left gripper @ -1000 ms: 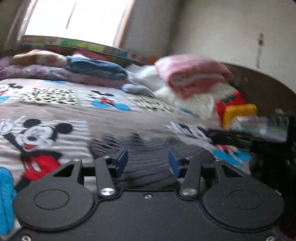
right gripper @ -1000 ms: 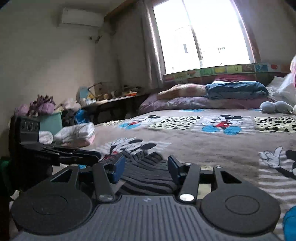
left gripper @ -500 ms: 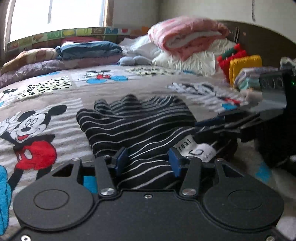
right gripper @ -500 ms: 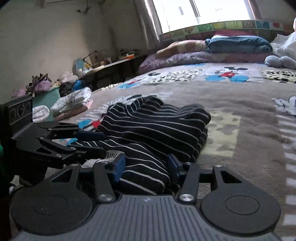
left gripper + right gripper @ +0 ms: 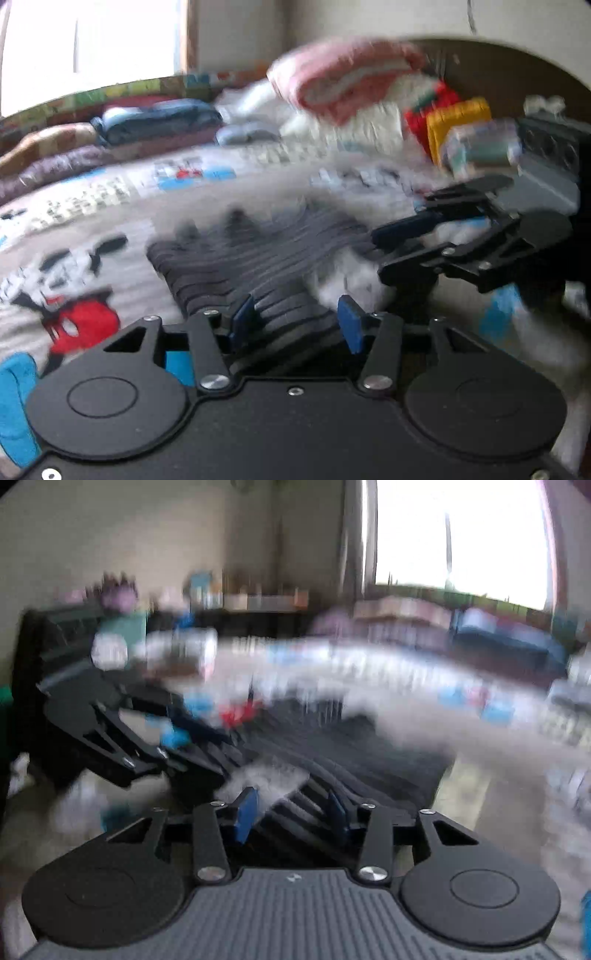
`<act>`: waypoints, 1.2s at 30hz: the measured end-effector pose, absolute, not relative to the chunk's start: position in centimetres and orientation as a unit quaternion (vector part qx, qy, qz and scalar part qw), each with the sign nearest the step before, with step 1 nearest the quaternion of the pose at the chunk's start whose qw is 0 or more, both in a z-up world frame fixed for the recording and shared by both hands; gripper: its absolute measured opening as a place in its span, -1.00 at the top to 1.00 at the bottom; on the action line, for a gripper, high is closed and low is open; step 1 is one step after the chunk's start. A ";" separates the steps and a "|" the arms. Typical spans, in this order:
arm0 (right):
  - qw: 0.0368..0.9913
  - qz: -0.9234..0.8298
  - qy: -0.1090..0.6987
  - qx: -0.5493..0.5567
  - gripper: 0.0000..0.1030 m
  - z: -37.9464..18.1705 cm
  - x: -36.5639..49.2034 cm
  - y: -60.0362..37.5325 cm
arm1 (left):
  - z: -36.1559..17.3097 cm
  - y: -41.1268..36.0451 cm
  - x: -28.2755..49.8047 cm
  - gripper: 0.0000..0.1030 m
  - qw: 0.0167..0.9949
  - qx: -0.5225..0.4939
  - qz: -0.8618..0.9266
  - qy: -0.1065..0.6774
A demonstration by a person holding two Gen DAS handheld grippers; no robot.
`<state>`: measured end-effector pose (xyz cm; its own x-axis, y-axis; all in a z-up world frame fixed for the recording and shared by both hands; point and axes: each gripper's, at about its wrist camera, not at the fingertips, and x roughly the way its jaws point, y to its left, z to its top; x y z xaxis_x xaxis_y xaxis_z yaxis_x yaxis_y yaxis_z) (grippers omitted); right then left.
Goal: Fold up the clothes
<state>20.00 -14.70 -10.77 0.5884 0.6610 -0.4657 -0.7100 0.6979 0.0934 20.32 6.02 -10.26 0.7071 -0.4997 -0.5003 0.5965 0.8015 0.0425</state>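
A black garment with thin white stripes (image 5: 258,251) lies crumpled on the Mickey Mouse bedspread (image 5: 74,317). My left gripper (image 5: 295,323) is open, its blue pads (image 5: 242,321) straddling the garment's near edge. Opposite it, the right gripper (image 5: 439,230) reaches in from the right over a white patch of the cloth. In the right wrist view the right gripper (image 5: 291,810) is open too, with the striped garment (image 5: 351,753) running between its pads (image 5: 245,812). The left gripper (image 5: 147,734) enters from the left. Both views are motion-blurred.
At the head of the bed are a folded pink blanket (image 5: 343,77), white pillows, a red and yellow toy (image 5: 458,122) and folded blue bedding (image 5: 159,118). A cluttered desk (image 5: 258,598) and a bright window (image 5: 458,535) stand beyond the bed.
Both grippers came down to the striped garment and now move fast, blurring the views. The right wrist view has swung left and tipped up. Both stay open.
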 end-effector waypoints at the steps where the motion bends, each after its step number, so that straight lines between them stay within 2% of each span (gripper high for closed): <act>1: 0.885 0.388 0.251 -0.048 0.14 -11.1 20.3 -14.7 | -10.9 5.8 20.5 0.02 0.914 0.116 -0.300 0.247; 7: 0.875 0.404 0.265 -0.026 0.13 -10.3 20.7 -15.6 | -11.5 6.1 21.0 -0.01 0.908 0.111 -0.311 0.258; 9: 0.868 0.420 0.264 0.001 0.05 -9.3 20.7 -16.5 | -11.2 6.4 20.5 -0.03 0.908 0.110 -0.316 0.253; 10: 0.864 0.428 0.263 0.014 0.02 -8.8 20.7 -17.0 | -10.8 6.9 20.4 -0.13 0.908 0.095 -0.321 0.251; 12: 0.871 0.414 0.257 0.062 -0.01 -8.2 21.1 -18.5 | -10.0 8.3 20.7 -0.29 0.911 0.045 -0.327 0.248; 16: 0.891 0.340 0.259 0.154 -0.26 -8.6 22.4 -21.5 | -9.4 10.9 22.2 -0.43 0.925 -0.063 -0.278 0.250; 18: 0.882 0.323 0.283 0.195 -0.29 -9.9 23.4 -22.0 | -9.7 12.0 23.0 -0.46 0.923 -0.113 -0.256 0.263; 20: 0.865 0.313 0.310 0.240 -0.43 -11.4 24.4 -22.5 | -10.4 12.8 23.8 -0.48 0.912 -0.160 -0.246 0.287; 25: 0.840 0.303 0.349 0.284 -0.42 -13.8 26.0 -22.1 | -11.8 13.9 25.0 -0.48 0.881 -0.248 -0.238 0.325; 30: 0.833 0.315 0.354 0.286 -0.42 -14.2 27.1 -21.1 | -12.7 12.5 25.5 -0.48 0.862 -0.280 -0.236 0.349; 34: 0.827 0.317 0.359 0.294 -0.21 -14.6 28.3 -20.5 | -13.0 11.4 26.2 -0.47 0.854 -0.308 -0.225 0.354; 36: 0.832 0.312 0.355 0.292 -0.18 -14.5 27.8 -20.3 | -13.2 11.4 26.3 -0.43 0.850 -0.325 -0.220 0.352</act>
